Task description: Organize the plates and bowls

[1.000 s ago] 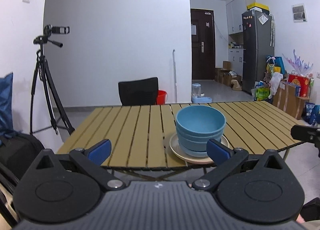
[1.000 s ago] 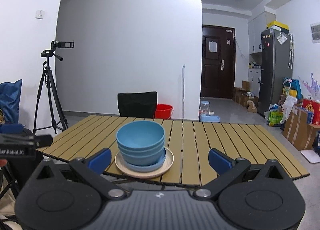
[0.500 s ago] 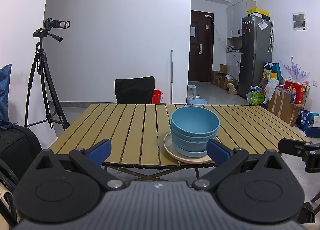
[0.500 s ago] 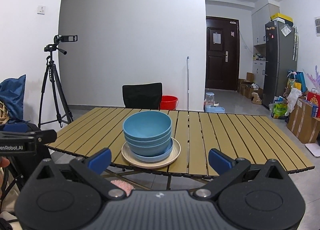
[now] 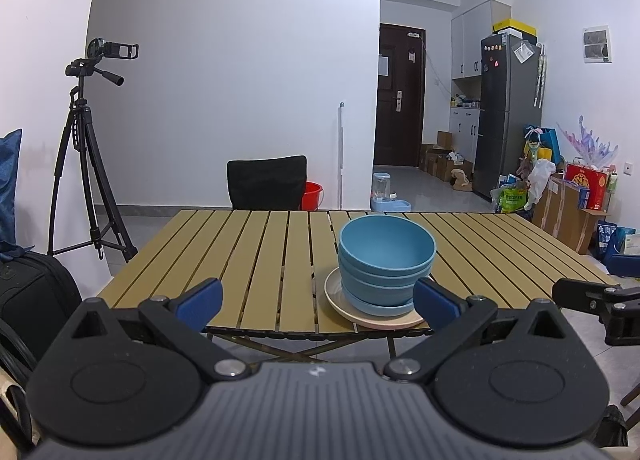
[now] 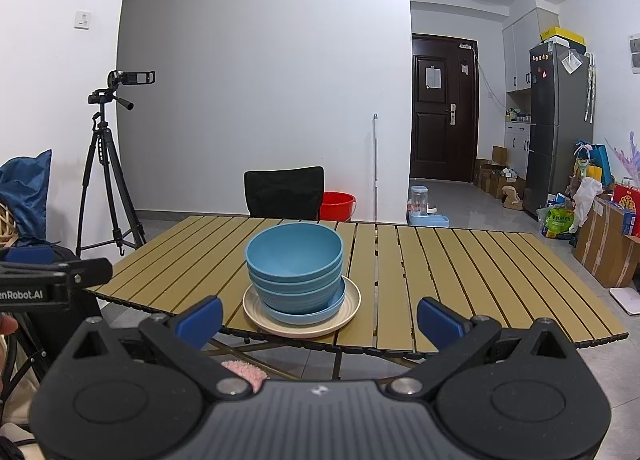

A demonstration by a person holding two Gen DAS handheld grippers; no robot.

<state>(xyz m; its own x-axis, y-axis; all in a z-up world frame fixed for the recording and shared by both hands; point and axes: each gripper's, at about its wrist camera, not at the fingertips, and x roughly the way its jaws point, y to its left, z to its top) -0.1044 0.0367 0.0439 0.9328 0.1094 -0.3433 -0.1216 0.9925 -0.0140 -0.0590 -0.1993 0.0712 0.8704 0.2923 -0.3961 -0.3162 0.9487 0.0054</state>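
Near the front edge of the slatted table (image 6: 460, 272), a stack of blue bowls (image 6: 295, 260) sits nested on a blue plate (image 6: 316, 310), which rests on a cream plate (image 6: 348, 312). Both grippers hang short of that edge with jaws spread wide and nothing between them. From the right gripper (image 6: 319, 318) the stack lies ahead, just left of centre; from the left gripper (image 5: 316, 302) it lies ahead and to the right, partly behind the right fingertip (image 5: 434, 302). Bare slats stretch left, right and behind the stack. A black chair (image 6: 284, 192) stands at the table's far side, and a tripod (image 5: 86, 164) stands well off to the left.
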